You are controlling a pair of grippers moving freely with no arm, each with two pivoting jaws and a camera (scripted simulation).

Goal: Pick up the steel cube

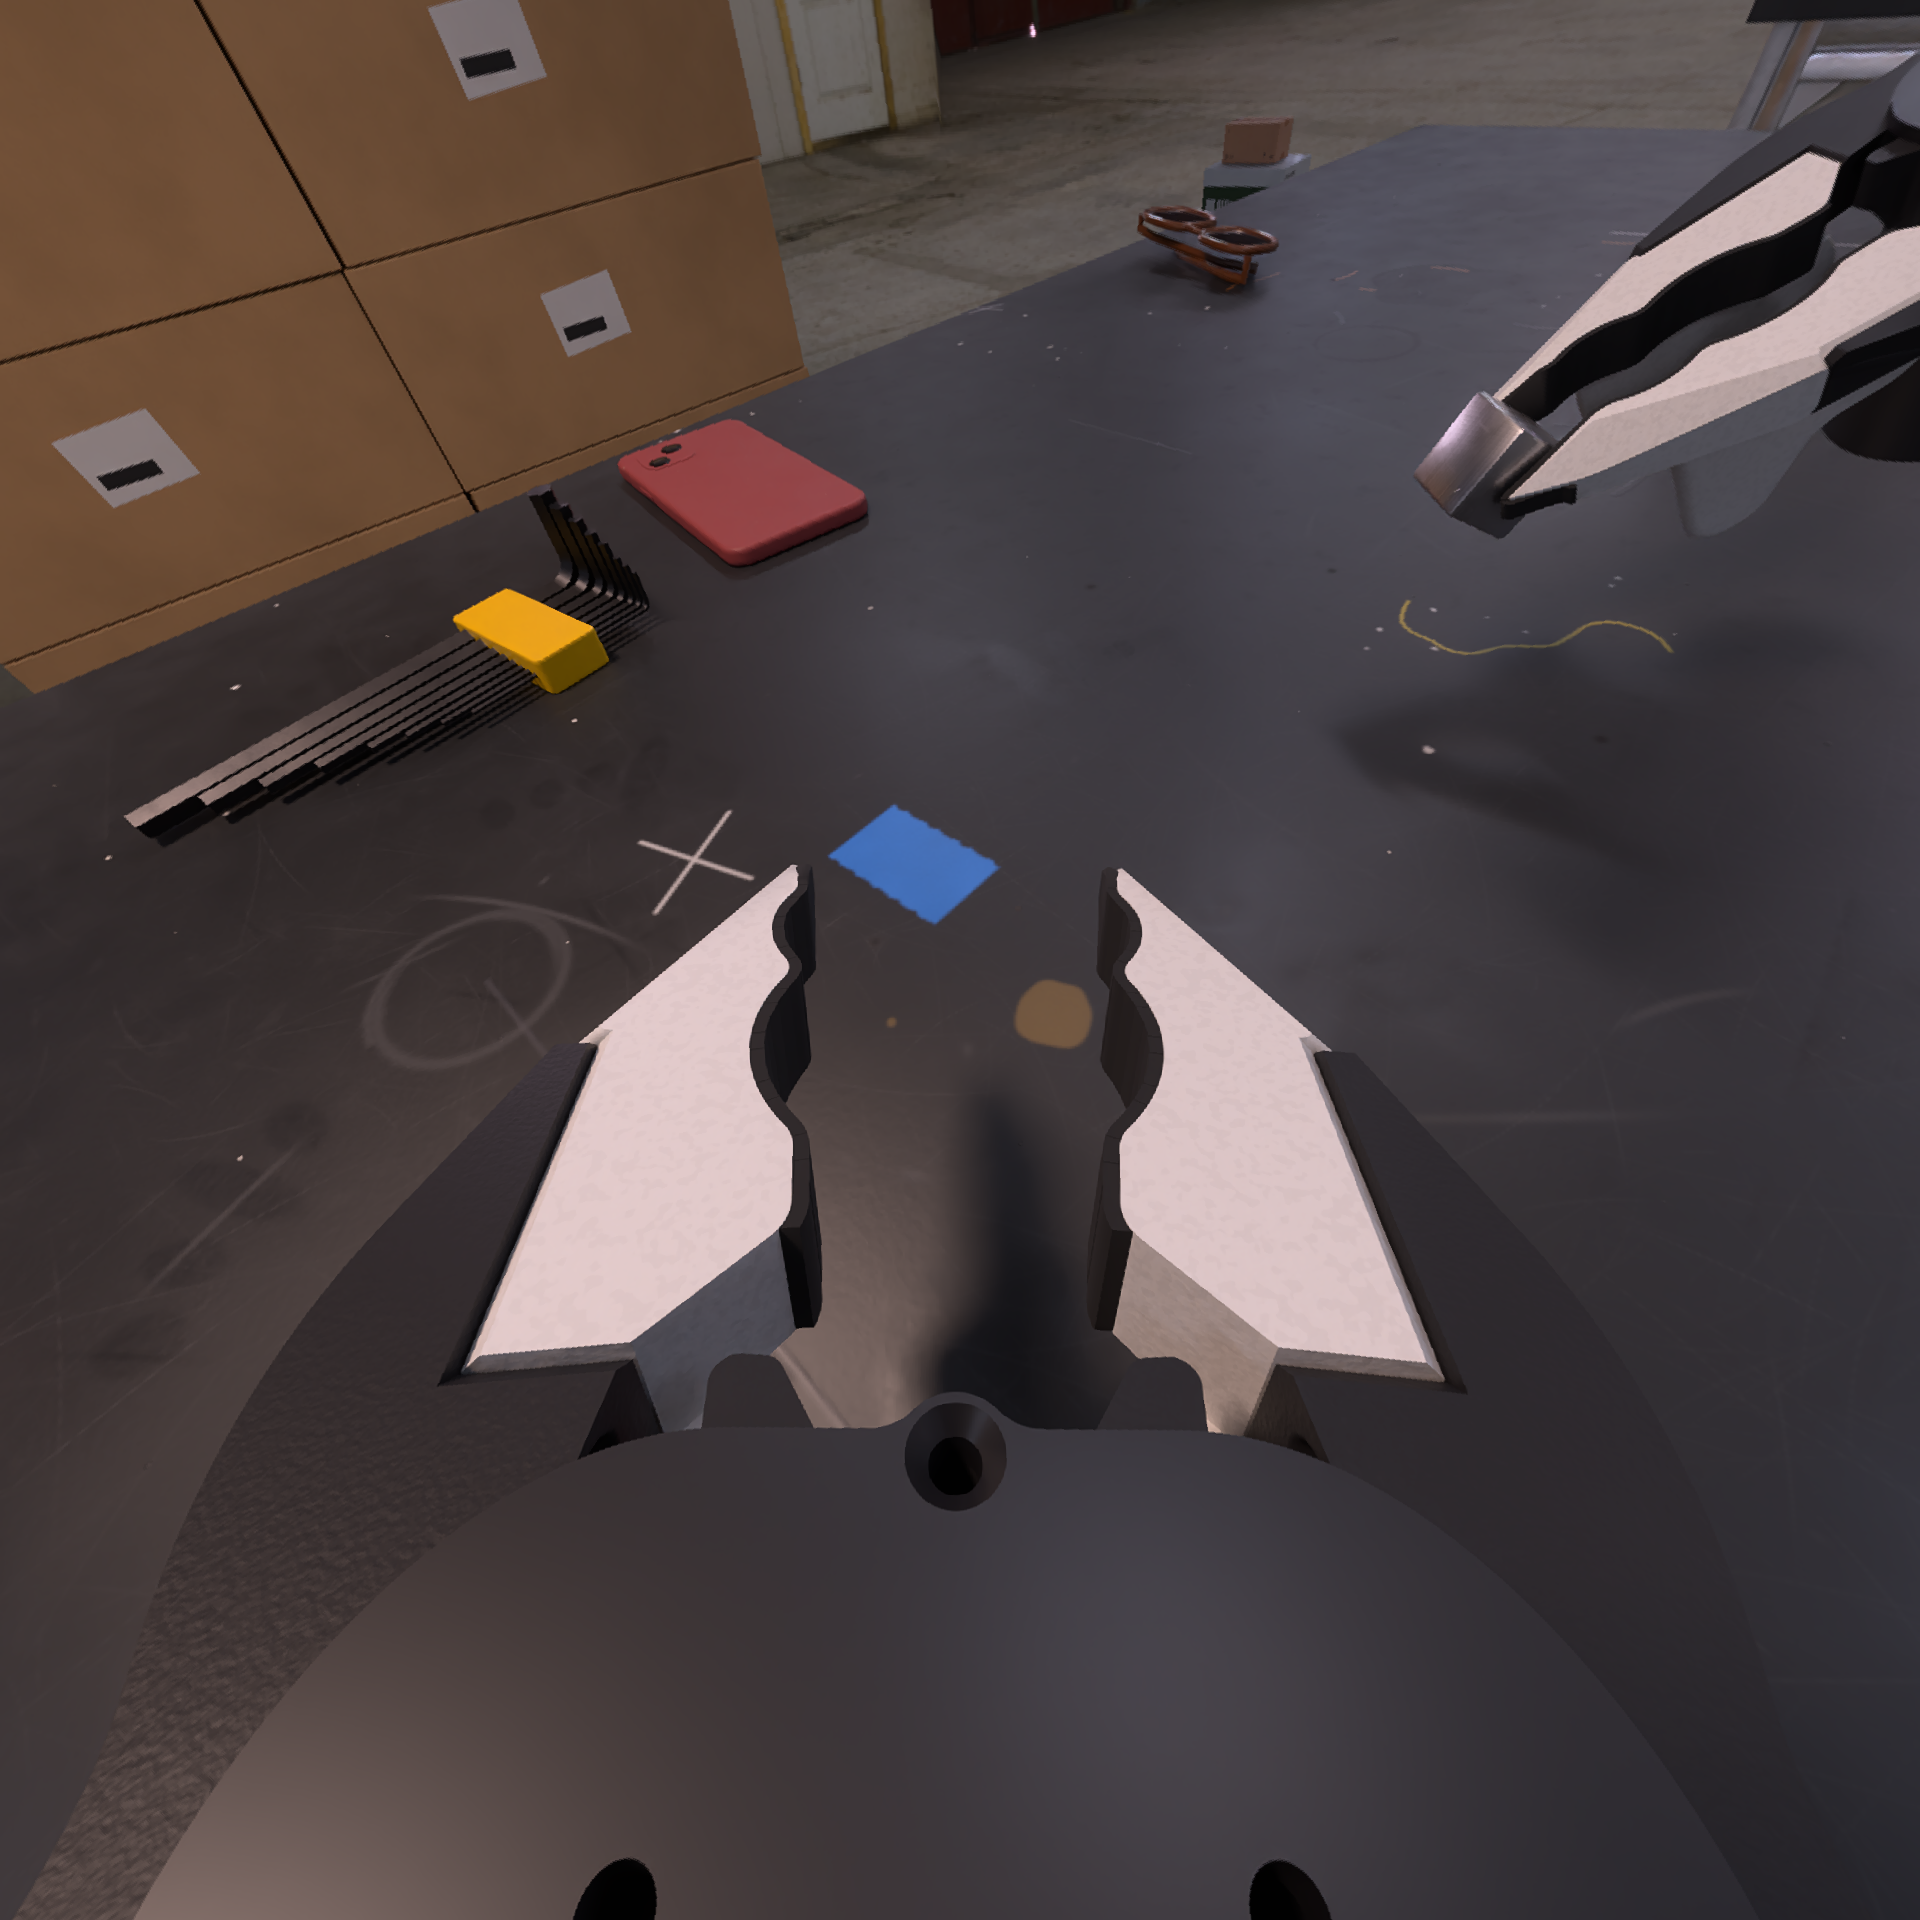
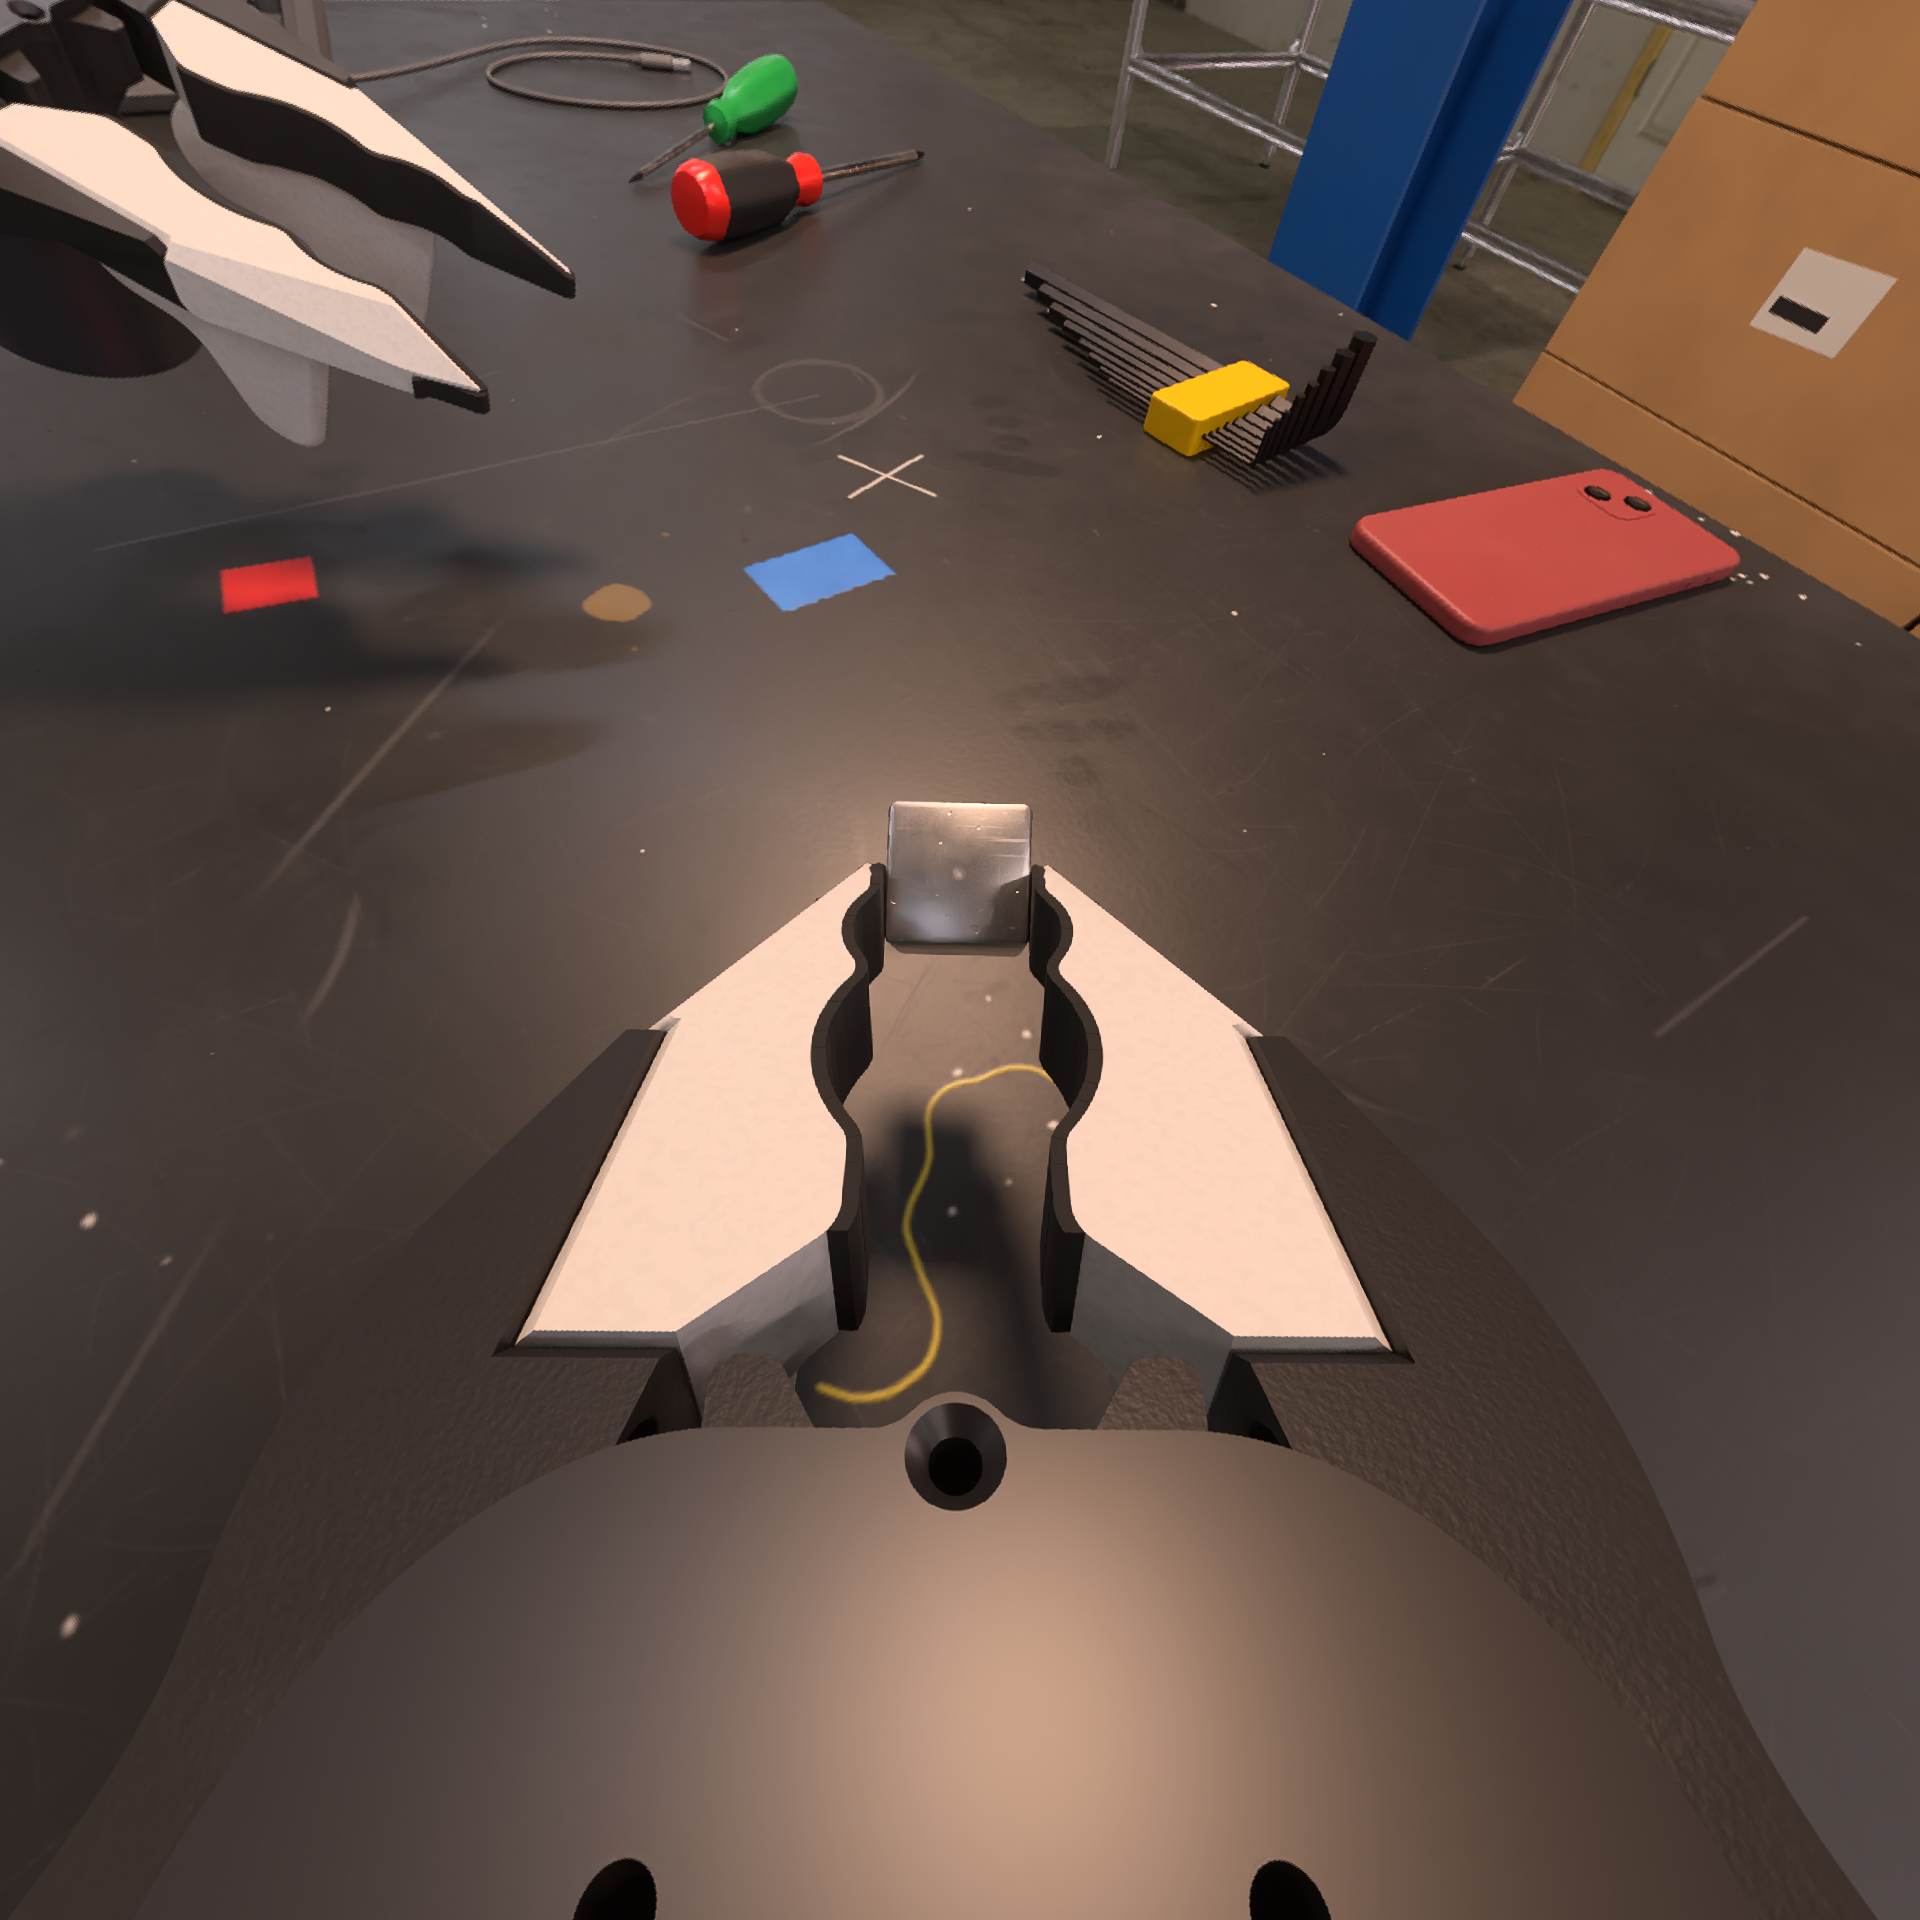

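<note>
Shiny scuffed steel cube (image 2: 958,873) pinched by right tongs (image 2: 956,902), left tongs (image 1: 956,894) wide, empty

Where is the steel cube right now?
The shiny steel cube sits clamped between the right gripper fingertips, lifted above the dark table, near a yellow squiggle.
</note>
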